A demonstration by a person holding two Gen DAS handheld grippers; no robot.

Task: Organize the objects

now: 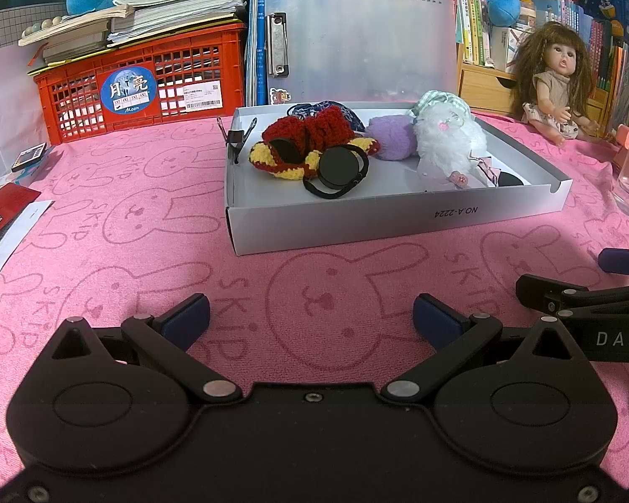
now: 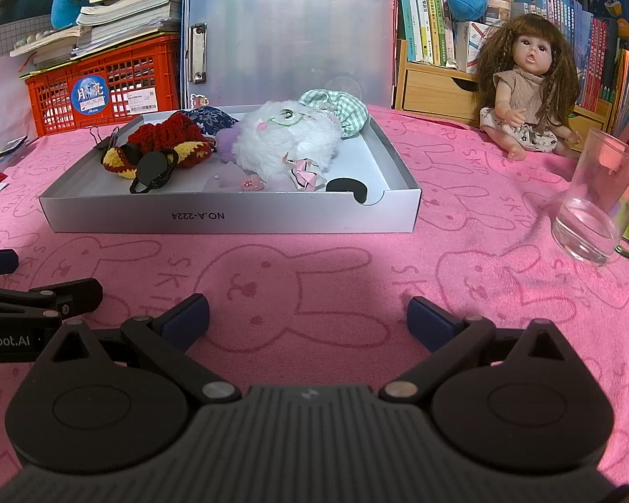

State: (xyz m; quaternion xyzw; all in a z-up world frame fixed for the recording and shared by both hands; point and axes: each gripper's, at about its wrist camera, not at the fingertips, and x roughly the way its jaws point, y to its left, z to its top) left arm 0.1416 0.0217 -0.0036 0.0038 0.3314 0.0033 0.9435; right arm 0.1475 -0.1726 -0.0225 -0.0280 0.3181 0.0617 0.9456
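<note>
Nearest: left gripper [image 1: 311, 318], blue-padded fingers spread wide, nothing between them, low over the pink rabbit-print cloth [image 1: 146, 251]. Right gripper [image 2: 307, 317], just beside it, likewise spread and empty over the same cloth.

Middle ground: shallow grey cardboard tray [image 2: 230, 220], side printed NO.A-2224, resting flat on the cloth, well apart from both grippers. Contents, left to right:
- black binder clip [image 2: 105, 138], clipped on the tray's left wall;
- red-and-yellow crocheted piece [image 2: 163, 142], with a round black disc on a loop [image 2: 153, 172] lying against its front;
- dark blue patterned fabric item [image 2: 209, 119] behind;
- purple fluffy ball [image 1: 388, 136];
- white plush toy [image 2: 285, 142], with a green-checked scrunchie [image 2: 335, 113] behind it;
- small pink trinkets [image 2: 306, 176] and a black flat shape [image 2: 348, 187] at the near right corner.

Right of the tray: clear glass mug [image 2: 595, 205], upright, apart from the tray.

Farther: doll [image 2: 528, 96] with long brown hair, seated on the cloth near the shelves. Red plastic crate [image 1: 138, 88] with stacked books at far left; translucent clipboard [image 2: 289, 46] propped behind the tray.

Status, as judged: the small items appear gathered in the tray. Doll and mug remain outside; whether they belong to the sorting cannot be told.
</note>
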